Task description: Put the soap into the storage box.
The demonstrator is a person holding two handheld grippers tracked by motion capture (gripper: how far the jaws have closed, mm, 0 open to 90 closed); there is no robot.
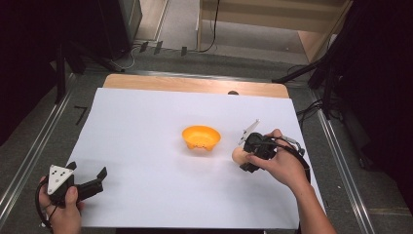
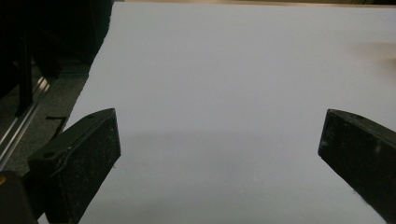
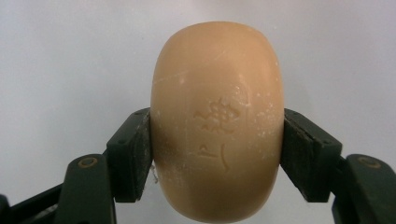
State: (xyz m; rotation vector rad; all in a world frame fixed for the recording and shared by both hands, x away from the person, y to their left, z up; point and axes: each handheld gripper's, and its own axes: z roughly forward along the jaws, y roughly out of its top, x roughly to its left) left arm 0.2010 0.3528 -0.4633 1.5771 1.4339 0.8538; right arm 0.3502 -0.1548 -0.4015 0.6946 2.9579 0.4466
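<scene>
right gripper (image 1: pixel 242 155) sits at the right-centre of the white sheet (image 1: pixel 146 146), held in the person's right hand (image 1: pixel 277 163). its jaws are clenched on a tan oval soap bar (image 3: pixel 217 121); in the right gripper view each black pad presses a long side of the bar, roughly at mid-height, and the bar stands between them with its rounded top above the pads. an embossed mark shows on the facing side, with pale specks and a faint scratch near the top. in the high view the soap bar (image 1: pixel 237 154) peeks out at the gripper's left end, low over or on the sheet; cannot tell whether it touches the paper. the grey three-cornered plate (image 1: pixel 250 130) on this gripper tilts up and away from the hand.

orange bowl (image 1: pixel 201 137) stands upright on the sheet just left of the soap, near but apart from it. what lies inside it is too small to make out.

left gripper (image 1: pixel 87 178) rests at the near-left corner of the sheet, in the person's left hand (image 1: pixel 63 209), well apart from bowl and soap. its jaws are spread wide and grasp nothing; the left gripper view shows bare white paper between the two black jaws.

wooden table edge (image 1: pixel 195 84) shows beyond the far side of the sheet
</scene>
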